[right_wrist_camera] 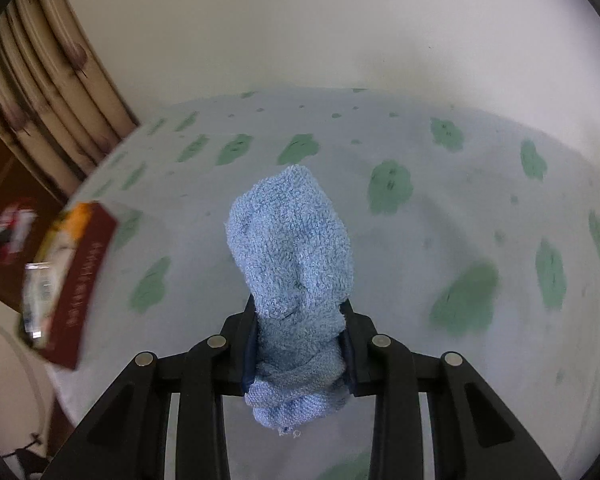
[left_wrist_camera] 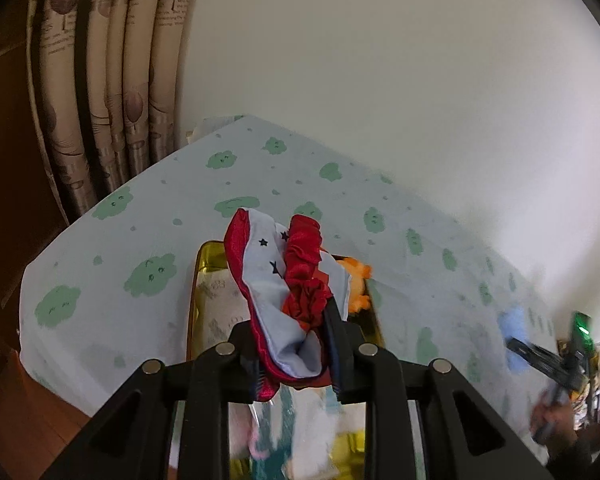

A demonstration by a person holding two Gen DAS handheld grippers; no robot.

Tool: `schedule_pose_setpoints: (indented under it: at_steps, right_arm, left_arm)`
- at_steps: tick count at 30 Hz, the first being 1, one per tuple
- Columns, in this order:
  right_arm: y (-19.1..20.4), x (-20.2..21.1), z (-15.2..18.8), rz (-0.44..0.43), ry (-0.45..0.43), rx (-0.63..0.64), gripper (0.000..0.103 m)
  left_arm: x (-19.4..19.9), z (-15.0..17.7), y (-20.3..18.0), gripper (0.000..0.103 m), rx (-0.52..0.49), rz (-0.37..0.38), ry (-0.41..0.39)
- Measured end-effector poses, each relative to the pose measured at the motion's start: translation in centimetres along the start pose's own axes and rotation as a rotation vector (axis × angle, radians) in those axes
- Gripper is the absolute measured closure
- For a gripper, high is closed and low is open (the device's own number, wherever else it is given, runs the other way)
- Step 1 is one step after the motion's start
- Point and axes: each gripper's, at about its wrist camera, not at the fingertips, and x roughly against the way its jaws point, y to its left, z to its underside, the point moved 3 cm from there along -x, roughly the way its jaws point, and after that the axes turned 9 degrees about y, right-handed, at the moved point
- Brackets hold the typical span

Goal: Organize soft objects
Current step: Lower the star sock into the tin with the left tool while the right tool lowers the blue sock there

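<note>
blue towel (right_wrist_camera: 292,248): fuzzy terry cloth | red trim (left_wrist_camera: 304,276): shiny satin | tin (left_wrist_camera: 208,256): glossy gold metal

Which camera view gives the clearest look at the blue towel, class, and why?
The right wrist view: the blue towel fills the centre, its terry texture sharp, clamped in the right hand-held gripper. The left wrist view shows the same towel only as a small, blurred blue patch near the right edge, over the cloud-print sheet.

Light-blue terry cloth (right_wrist_camera: 290,264); pale sheet (right_wrist_camera: 420,220) with green clouds.
</note>
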Motion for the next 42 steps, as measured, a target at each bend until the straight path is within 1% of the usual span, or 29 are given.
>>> schedule_pose_setpoints:
  at_steps: [2,3,4,5,6,8,10,11,14,15,17,18,21,23,25,26,28,29,31,32,36,38,42]
  right_arm:
    - [0.2,1.1,1.6,-0.040,-0.011,-0.038,0.073]
    - [0.6,1.0,1.5,-0.050,-0.014,-0.049,0.073]
    - [0.8,1.4,2.0,-0.059,-0.018,-0.061,0.073]
    - [1.0,1.7,2.4,-0.065,-0.021,-0.068,0.073]
    - [1.4,2.0,2.7,-0.069,-0.022,-0.069,0.073]
    - [2.0,2.5,3.4,-0.078,-0.025,-0.071,0.073]
    - [2.6,2.7,3.6,-0.075,-0.028,-0.065,0.073]
    - [3.1,2.8,3.7,-0.082,-0.024,-0.056,0.073]
    - [4.6,3.0,3.7,-0.114,-0.018,-0.042,0.073]
    - [5.1,3.0,3.7,-0.127,-0.020,-0.034,0.073]
    - [7.0,3.2,3.0,-0.168,-0.026,-0.006,0.073]
    - [7.8,3.2,2.6,-0.185,-0.027,0.010,0.073]
    - [12.1,3.5,0.8,-0.238,-0.039,0.093,0.073]
    - [15.5,3.2,-0.7,-0.295,-0.033,0.154,0.073]
    - [19.0,2.1,-2.1,-0.318,-0.018,0.215,0.073]
    - [20.2,1.5,-2.6,-0.327,-0.008,0.231,0.073]
    - [22.9,-0.2,-3.6,-0.360,0.018,0.259,0.073]
    - [24.0,-1.0,-3.9,-0.362,0.029,0.269,0.073]
    - [25.4,-2.5,-4.3,-0.365,0.048,0.275,0.073]
    - [26.4,-3.5,-4.5,-0.381,0.063,0.268,0.073]
    - [28.4,-5.9,-4.6,-0.384,0.092,0.247,0.072]
    - [28.7,-6.9,-4.9,-0.381,0.105,0.237,0.072]
    - [29.6,-8.6,-4.9,-0.364,0.120,0.214,0.072]
  left_arm:
    - [-1.4,-0.4,0.2,0.078,-0.002,-0.018,0.014]
    - [-1.9,-0.5,0.2,0.077,-0.010,-0.023,0.019]
    - [-2.5,-0.7,0.3,0.073,-0.016,-0.030,0.021]
    - [-3.1,-0.8,0.4,0.072,-0.025,-0.042,0.025]
    - [-3.6,-0.8,0.5,0.068,-0.030,-0.057,0.034]
    - [-4.7,-0.9,0.8,0.063,-0.038,-0.060,0.060]
    - [-5.0,-0.9,1.2,0.049,-0.029,-0.065,0.056]
    - [-5.0,-0.8,1.4,0.047,-0.019,-0.075,0.053]
    - [-4.1,-0.7,1.7,0.042,-0.021,-0.153,0.008]
    - [-3.8,-0.6,1.6,0.039,-0.033,-0.204,0.001]
    - [-3.1,-0.4,1.6,0.039,-0.043,-0.268,0.004]
    - [-2.3,-0.2,1.6,0.039,-0.046,-0.276,-0.005]
    - [-0.1,0.9,1.2,0.039,-0.043,-0.235,-0.033]
    - [1.6,2.5,1.2,0.039,0.002,-0.201,-0.045]
    - [2.9,4.5,1.2,0.039,0.039,-0.170,-0.058]
    - [3.4,5.7,1.2,0.039,0.056,-0.180,-0.063]
    - [4.2,8.1,1.3,0.039,0.073,-0.220,-0.078]
    - [4.7,9.4,1.3,0.038,0.076,-0.249,-0.095]
    - [4.9,11.2,1.4,0.038,0.065,-0.305,-0.105]
    - [4.9,12.1,1.5,0.038,0.056,-0.332,-0.104]
    - [4.5,13.7,1.8,0.038,0.006,-0.437,-0.117]
    - [4.4,13.8,2.1,0.038,0.004,-0.436,-0.120]
    - [4.3,13.9,3.0,0.038,0.020,-0.391,-0.122]
